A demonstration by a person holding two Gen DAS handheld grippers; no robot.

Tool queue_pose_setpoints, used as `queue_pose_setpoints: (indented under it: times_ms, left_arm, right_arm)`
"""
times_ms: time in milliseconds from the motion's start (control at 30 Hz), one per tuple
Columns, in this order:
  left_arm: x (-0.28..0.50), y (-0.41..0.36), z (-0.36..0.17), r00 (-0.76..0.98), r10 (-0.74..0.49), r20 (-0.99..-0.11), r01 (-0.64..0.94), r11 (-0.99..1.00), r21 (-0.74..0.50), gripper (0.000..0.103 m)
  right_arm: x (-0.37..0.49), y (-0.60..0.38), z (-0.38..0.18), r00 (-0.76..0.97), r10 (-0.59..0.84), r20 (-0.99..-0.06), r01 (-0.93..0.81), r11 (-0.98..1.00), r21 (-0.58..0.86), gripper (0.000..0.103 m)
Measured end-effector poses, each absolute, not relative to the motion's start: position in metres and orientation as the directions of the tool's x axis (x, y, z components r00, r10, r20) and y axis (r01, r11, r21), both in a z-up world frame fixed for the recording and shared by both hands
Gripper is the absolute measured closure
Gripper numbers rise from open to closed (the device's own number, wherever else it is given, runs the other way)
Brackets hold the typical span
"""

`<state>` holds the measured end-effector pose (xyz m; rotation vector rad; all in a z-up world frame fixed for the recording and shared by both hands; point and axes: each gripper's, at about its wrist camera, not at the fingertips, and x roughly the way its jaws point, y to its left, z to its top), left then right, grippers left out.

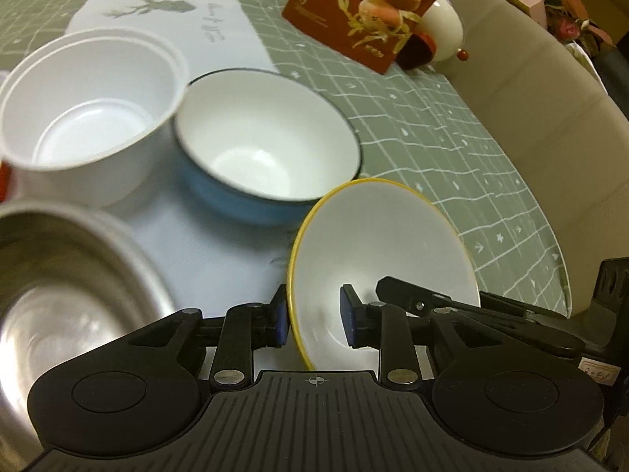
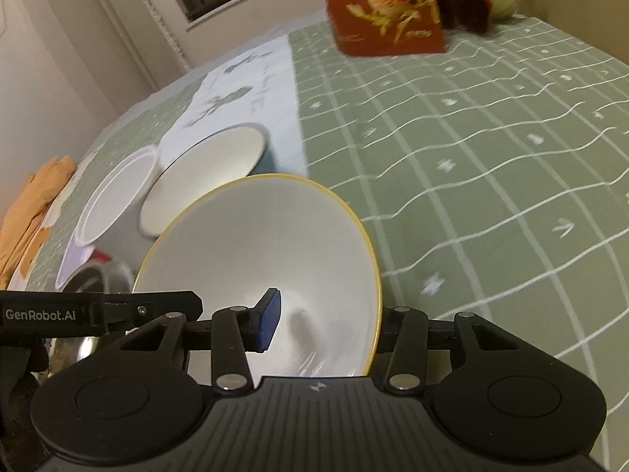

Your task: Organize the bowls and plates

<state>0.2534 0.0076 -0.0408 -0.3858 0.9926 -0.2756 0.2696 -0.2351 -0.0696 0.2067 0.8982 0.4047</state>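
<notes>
A white bowl with a yellow rim (image 1: 385,244) is tilted up off the table, and both grippers straddle its rim. My left gripper (image 1: 314,320) has one finger outside its left rim and one inside, with a visible gap. My right gripper (image 2: 326,320) straddles its right rim (image 2: 275,236); the inner pad (image 2: 269,320) shows, the outer is hidden. A blue bowl with a white inside (image 1: 267,145) stands behind it, also in the right wrist view (image 2: 204,181). A white plastic bowl (image 1: 90,110) and a steel bowl (image 1: 67,295) stand to the left.
A green checked tablecloth (image 2: 491,157) with a white runner covers the table. A red snack box (image 1: 373,8) and a white round ornament (image 1: 442,27) stand at the far side. A beige chair back (image 1: 530,98) is on the right. Orange cloth (image 2: 35,204) lies far left.
</notes>
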Motion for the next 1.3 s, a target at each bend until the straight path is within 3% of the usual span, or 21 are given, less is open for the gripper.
queue_pose_setpoints:
  times_ms: [367,633,1300]
  left_arm:
    - [0.232,0.035,-0.044,0.537,-0.414,-0.735,0.035,0.882,-0.47,0.074]
    - [0.228,0.034,-0.045,0.55,-0.413,-0.726,0.057,0.885,-0.461,0.074]
    - [0.223,0.034,-0.044,0.539,-0.421,-0.729,0.058,0.882,-0.467,0.074]
  right_arm:
    - [0.251,-0.21,-0.071,0.505,0.441,-0.742,-0.261,0.898,0.355,0.058]
    - [0.243,-0.2,-0.071,0.569,0.363,-0.737,-0.249,0.931,0.267,0.058]
    - [0.232,-0.214,-0.075,0.562,0.363,-0.743,-0.189,0.931,0.312,0.057]
